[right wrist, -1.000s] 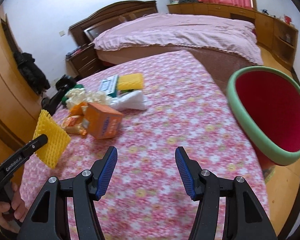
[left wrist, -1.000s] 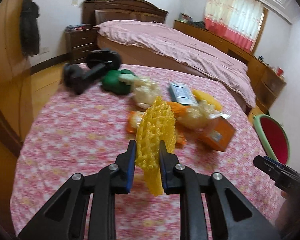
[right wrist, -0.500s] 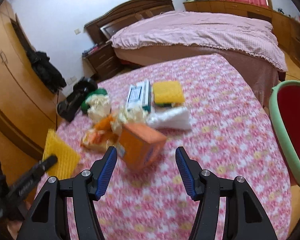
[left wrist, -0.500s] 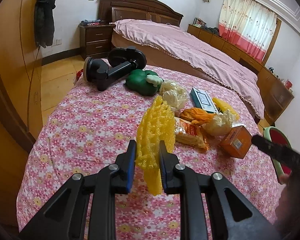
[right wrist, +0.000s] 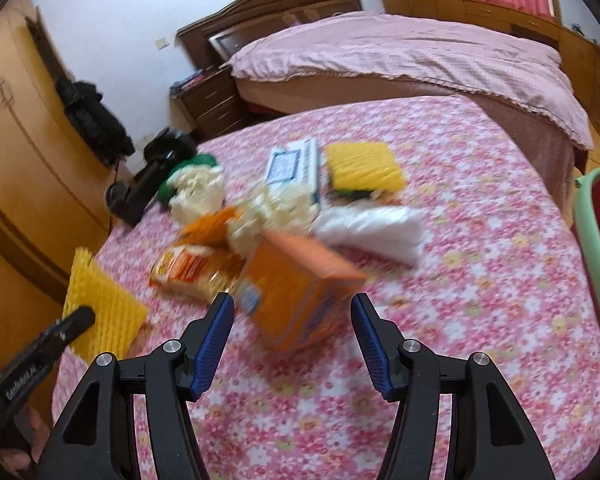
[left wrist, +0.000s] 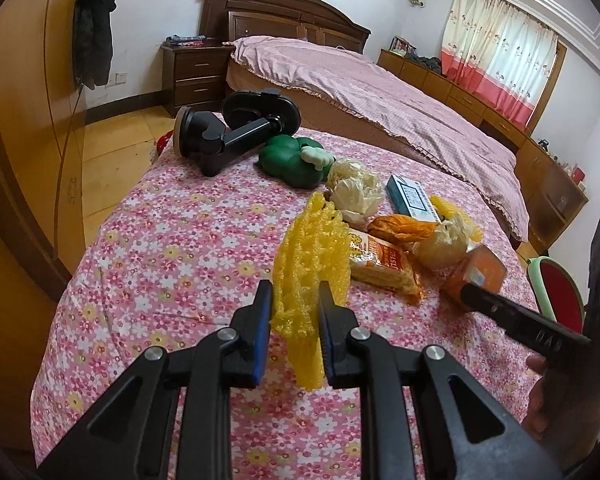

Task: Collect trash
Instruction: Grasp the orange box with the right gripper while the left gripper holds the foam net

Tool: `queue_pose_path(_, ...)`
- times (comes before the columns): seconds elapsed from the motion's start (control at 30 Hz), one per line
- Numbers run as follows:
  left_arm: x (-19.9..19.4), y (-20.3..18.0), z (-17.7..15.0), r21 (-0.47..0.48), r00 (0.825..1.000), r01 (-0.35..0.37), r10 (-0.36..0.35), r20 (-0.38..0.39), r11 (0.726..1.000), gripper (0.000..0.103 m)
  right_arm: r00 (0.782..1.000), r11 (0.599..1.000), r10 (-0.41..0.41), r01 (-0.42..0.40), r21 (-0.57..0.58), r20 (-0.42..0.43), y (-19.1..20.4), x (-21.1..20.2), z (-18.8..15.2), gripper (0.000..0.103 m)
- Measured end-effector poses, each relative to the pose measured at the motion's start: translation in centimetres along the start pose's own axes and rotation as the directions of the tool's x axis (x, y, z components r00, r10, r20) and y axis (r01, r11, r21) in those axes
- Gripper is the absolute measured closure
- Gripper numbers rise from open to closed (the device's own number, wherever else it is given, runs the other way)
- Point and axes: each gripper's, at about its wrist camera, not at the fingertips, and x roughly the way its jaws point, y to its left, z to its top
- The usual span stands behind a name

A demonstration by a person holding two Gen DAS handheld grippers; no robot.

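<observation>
My left gripper (left wrist: 294,312) is shut on a yellow foam net (left wrist: 306,264), held above the flowered tablecloth (left wrist: 172,264); the same yellow foam net (right wrist: 100,316) shows at the lower left of the right wrist view. My right gripper (right wrist: 292,340) stands open just in front of an orange carton (right wrist: 296,284), which lies on the cloth ahead of its blue pads and is not touched. The orange carton (left wrist: 476,272) lies at the right in the left wrist view. Around it lie a snack packet (left wrist: 380,264), crumpled pale bags (left wrist: 356,192) and a teal box (left wrist: 410,196).
A red bin with a green rim (right wrist: 596,240) stands off the table's right edge. A black suction mount (left wrist: 236,128) and a green toy (left wrist: 292,160) lie at the far left. A white plastic bag (right wrist: 376,232) and a yellow sponge (right wrist: 364,168) sit behind the carton. A bed (left wrist: 380,100) lies beyond.
My right gripper has swung left from the bare cloth near the bin to face the orange carton. The left gripper shifted a little, still holding the yellow net.
</observation>
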Motion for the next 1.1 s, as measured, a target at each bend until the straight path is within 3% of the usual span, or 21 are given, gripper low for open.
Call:
queue_pose_path(0.2, -0.1, 0.0, -0.2, -0.003, 1.000, 0.004, -0.004, -0.003, 1.000, 0.082, 1.000, 0.999, 0.017, -0.017, -0.035, -0.018, 0.8, 0.2, -0.7, 0.041)
queue_pose_path(0.4, -0.1, -0.1, -0.2, 0.000, 1.000, 0.009, -0.009, -0.003, 1.000, 0.082, 0.997, 0.996, -0.064, 0.066, -0.059, 0.032, -0.1, -0.8, 0.2, 0.041)
queue_pose_path(0.67, 0.4, -0.8, 0.0, 0.014, 1.000, 0.012, -0.012, -0.007, 1.000, 0.082, 0.994, 0.984, -0.103, 0.106, -0.141, 0.027, -0.3, 0.8, 2.3, 0.039)
queue_pose_path(0.83, 0.5, -1.3, 0.1, 0.026, 1.000, 0.015, -0.015, -0.009, 1.000, 0.082, 0.997, 0.980, -0.075, 0.078, -0.185, 0.023, 0.2, 1.9, 2.6, 0.039)
queue_pose_path(1.1, 0.4, -2.3, 0.4, 0.045, 1.000, 0.029, -0.029, -0.006, 0.999, 0.082, 1.000, 0.992, -0.026, 0.027, -0.122, 0.012, -0.2, 1.3, 2.0, 0.043)
